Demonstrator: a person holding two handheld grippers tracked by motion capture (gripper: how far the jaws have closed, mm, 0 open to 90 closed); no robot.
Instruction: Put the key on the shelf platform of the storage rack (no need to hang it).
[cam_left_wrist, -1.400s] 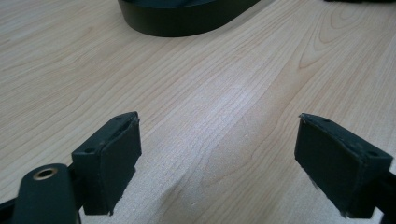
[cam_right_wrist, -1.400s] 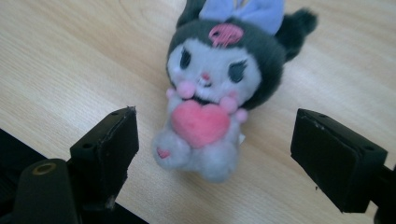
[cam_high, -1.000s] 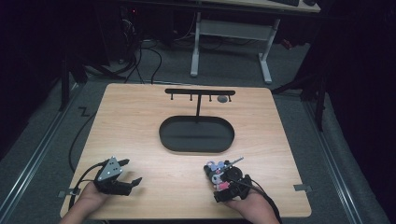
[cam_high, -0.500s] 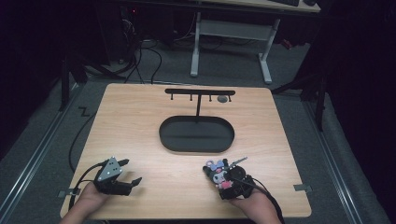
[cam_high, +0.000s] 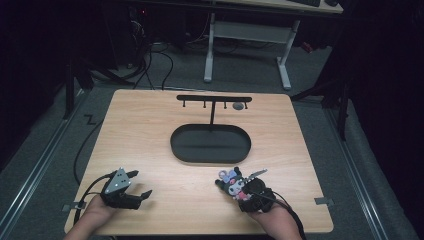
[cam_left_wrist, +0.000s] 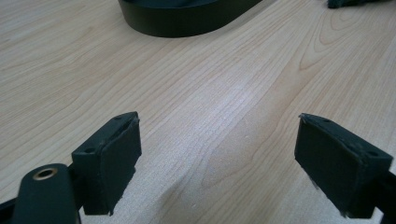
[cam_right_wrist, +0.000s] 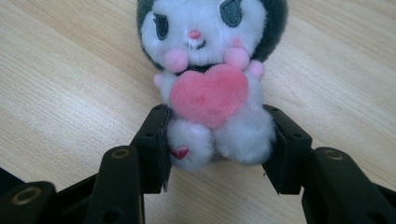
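As the high view shows it, the plush toy (cam_high: 233, 183) lies near the front edge of the desk (cam_high: 150, 130), toward its right front corner, and the right gripper (cam_high: 245, 195) is on it from the front side. A small metal clasp seems to stick out beside the toy's head, but it is too small here to be sure. The left gripper (cam_high: 134, 186) rests near the left front corner, well apart from the toy. The black oval tray (cam_high: 210, 155) with its hook stand (cam_high: 214, 100) sits in the middle of the desk, behind both grippers.

In the left gripper view, the fingers (cam_left_wrist: 112, 158) stand wide apart over bare wood and hold nothing.

In the right gripper view, the fingers (cam_right_wrist: 154, 144) have just been closing and now press on the lower body of the toy from both sides, under its pink heart (cam_right_wrist: 208, 94). The fur bulges a little around the pads, so I judge the toy soft, very light and not fragile. It is not slippery, but it will squash and may tilt. The round lower body is a fair place to hold it, and a firm squeeze should do no harm.
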